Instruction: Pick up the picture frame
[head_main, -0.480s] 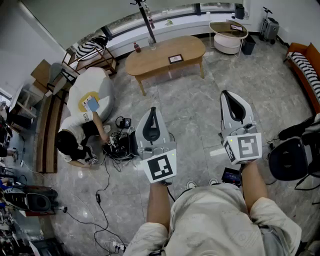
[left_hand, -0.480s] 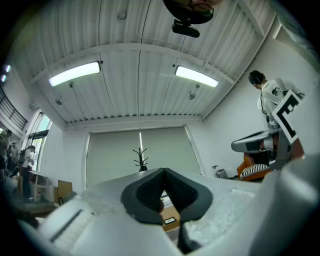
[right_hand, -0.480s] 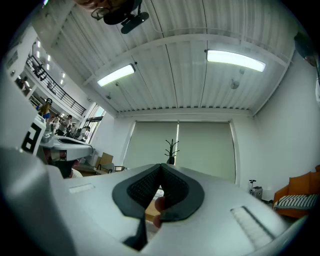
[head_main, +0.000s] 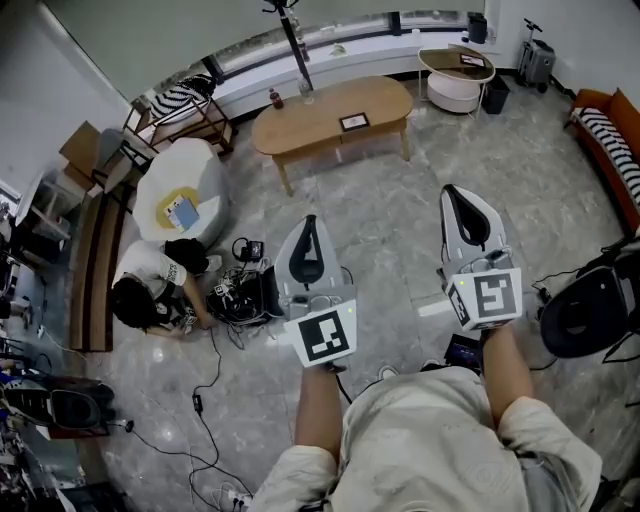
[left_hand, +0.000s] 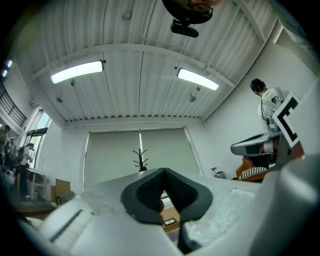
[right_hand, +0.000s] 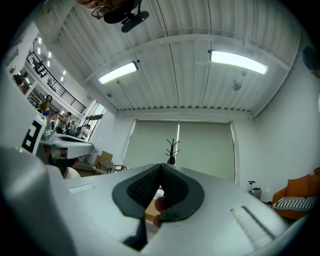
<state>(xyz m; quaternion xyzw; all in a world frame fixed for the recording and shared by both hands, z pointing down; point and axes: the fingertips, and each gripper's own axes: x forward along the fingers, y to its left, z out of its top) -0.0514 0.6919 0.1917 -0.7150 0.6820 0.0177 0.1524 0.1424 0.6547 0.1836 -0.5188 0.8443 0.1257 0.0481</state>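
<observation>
The picture frame (head_main: 353, 122), small and dark-rimmed, lies on the oval wooden table (head_main: 300, 125) far ahead of me across the floor. My left gripper (head_main: 308, 224) and right gripper (head_main: 453, 192) are held side by side over the marble floor, well short of the table. Both are shut with nothing between the pads. In the left gripper view the shut gripper (left_hand: 162, 176) points at the far window wall, and the picture frame (left_hand: 170, 221) shows small below the pads. The right gripper (right_hand: 160, 171) is also shut, with a bit of the table (right_hand: 150, 211) under it.
A person (head_main: 148, 282) crouches on the floor at left beside a tangle of cables (head_main: 238, 292) and a white beanbag (head_main: 190, 185). A round white side table (head_main: 455, 78), an orange sofa (head_main: 608, 130) and a black chair (head_main: 585, 315) stand at right. A coat stand (head_main: 292, 40) rises behind the table.
The crouching person has shifted down and left, away from the beanbag. Both grippers stay shut and in much the same place.
</observation>
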